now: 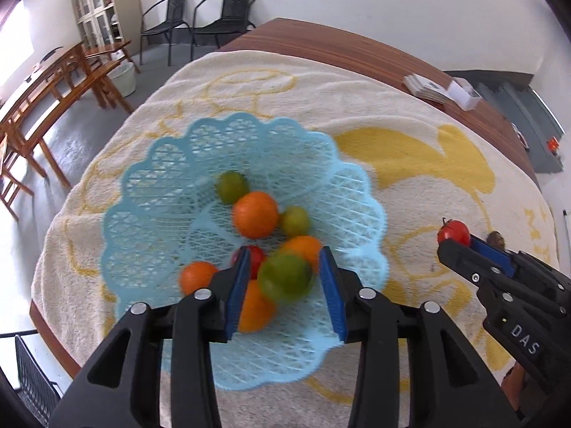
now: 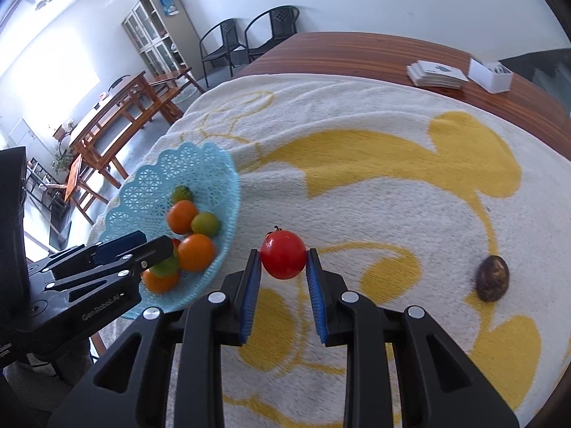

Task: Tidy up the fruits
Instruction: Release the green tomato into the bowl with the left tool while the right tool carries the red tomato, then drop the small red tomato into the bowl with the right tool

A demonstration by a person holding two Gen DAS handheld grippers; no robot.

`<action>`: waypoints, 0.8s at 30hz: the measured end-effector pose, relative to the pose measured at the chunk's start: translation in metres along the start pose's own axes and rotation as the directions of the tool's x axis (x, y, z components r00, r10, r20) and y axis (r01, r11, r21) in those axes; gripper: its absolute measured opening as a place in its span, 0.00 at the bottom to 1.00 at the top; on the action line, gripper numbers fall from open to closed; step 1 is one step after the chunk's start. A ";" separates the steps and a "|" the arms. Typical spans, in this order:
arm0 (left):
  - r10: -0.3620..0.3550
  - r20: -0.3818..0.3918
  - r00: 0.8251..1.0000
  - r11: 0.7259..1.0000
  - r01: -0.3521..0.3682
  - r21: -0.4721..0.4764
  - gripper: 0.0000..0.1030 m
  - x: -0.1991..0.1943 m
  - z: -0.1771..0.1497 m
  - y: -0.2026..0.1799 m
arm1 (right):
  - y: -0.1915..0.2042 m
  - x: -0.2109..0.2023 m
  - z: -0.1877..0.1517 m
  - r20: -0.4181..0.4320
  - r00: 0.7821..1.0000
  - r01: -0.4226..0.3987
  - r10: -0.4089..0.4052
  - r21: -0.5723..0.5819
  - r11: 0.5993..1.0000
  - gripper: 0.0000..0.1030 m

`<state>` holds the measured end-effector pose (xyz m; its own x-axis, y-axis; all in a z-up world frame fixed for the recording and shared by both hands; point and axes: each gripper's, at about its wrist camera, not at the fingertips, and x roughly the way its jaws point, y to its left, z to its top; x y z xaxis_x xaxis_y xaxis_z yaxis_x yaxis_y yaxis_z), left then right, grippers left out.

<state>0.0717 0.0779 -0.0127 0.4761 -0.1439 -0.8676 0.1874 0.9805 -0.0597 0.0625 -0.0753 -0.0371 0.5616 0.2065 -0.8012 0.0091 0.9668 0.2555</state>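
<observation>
A pale blue lattice basket (image 1: 160,164) sits on the yellow-patterned towel (image 1: 410,149) and holds several oranges, green fruits and a red one. My left gripper (image 1: 285,251) hovers over it, open. A blurred green fruit (image 1: 285,278) lies loose between its blue pads without touching either. To the right, my right gripper (image 2: 282,253) is shut on a red tomato (image 2: 283,255) a little above the towel, right of the basket (image 2: 200,164). The same tomato (image 1: 454,232) shows at the right edge of the left wrist view. My left gripper (image 2: 157,240) appears above the basket's fruit.
A dark brown round thing (image 2: 492,278) lies on the towel at the right. A stack of white cards (image 2: 437,73) and a white box (image 2: 490,76) rest on the bare wooden tabletop (image 2: 339,50) at the back. Chairs and wooden tables stand beyond on the left.
</observation>
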 end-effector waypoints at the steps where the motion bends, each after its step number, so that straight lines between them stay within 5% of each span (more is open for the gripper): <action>1: 0.005 0.002 1.000 1.000 -0.005 -0.007 0.40 0.000 0.001 0.005 | 0.004 0.002 0.001 -0.001 1.000 -0.005 0.005 -0.006 1.000 0.25; 14: 0.055 0.013 0.998 0.996 -0.054 -0.070 0.58 -0.003 0.004 0.043 | 0.053 0.026 0.015 -0.021 0.998 -0.058 0.056 -0.102 0.993 0.26; 18: 0.065 0.017 0.998 0.995 -0.063 -0.077 0.73 -0.004 0.003 0.048 | 0.056 0.028 0.015 -0.018 0.999 -0.053 0.051 -0.093 0.994 0.34; 24: 0.069 0.022 0.997 0.995 -0.067 -0.077 0.79 -0.002 0.006 0.049 | 0.044 0.025 0.011 -0.006 1.000 -0.025 0.024 -0.050 0.998 0.34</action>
<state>0.0845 0.1255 -0.0110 0.5069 -0.0792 -0.8584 0.0883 0.9953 -0.0397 0.0861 -0.0291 -0.0393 0.5564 0.2310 -0.7982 -0.0460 0.9677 0.2480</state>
